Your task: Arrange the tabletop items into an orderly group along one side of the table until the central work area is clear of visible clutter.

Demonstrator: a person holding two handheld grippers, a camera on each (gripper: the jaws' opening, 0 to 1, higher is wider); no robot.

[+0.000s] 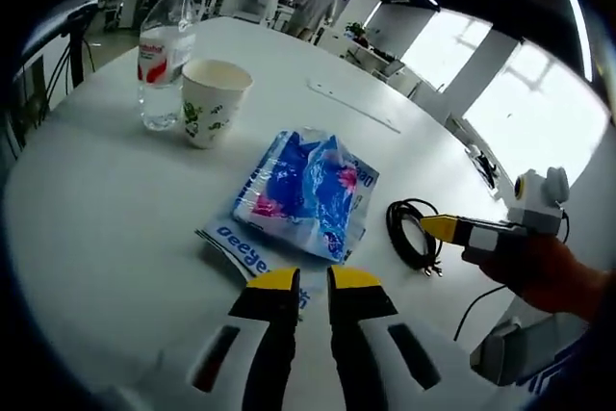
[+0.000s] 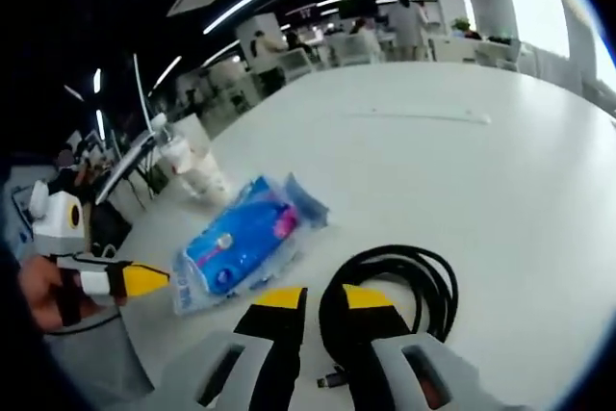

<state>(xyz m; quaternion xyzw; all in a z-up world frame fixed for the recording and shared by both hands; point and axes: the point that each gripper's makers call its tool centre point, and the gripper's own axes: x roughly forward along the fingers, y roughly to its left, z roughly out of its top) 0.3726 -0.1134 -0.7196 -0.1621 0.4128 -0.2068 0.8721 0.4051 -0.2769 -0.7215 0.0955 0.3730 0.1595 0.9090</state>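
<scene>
A blue plastic packet point(image 1: 308, 190) point(image 2: 241, 238) lies mid-table on a white printed sheet point(image 1: 241, 247). My left gripper point(image 1: 315, 281) point(image 2: 140, 281) has its jaws nearly together at the sheet's near corner, with only a narrow slit between them. A coiled black cable point(image 1: 412, 233) point(image 2: 404, 281) lies to the right of the packet. My right gripper point(image 2: 324, 297) point(image 1: 438, 228) sits at the coil, and one strand runs between its close-set jaws. A water bottle point(image 1: 164, 45) point(image 2: 171, 153) and a paper cup point(image 1: 214, 98) point(image 2: 204, 178) stand together at the far left.
The white table point(image 1: 106, 228) is round, with its near edge just under my jaws. A thin white strip point(image 1: 351, 105) point(image 2: 423, 115) lies farther back. A person's hand point(image 1: 544, 271) holds the right gripper. Desks, chairs and people fill the room behind.
</scene>
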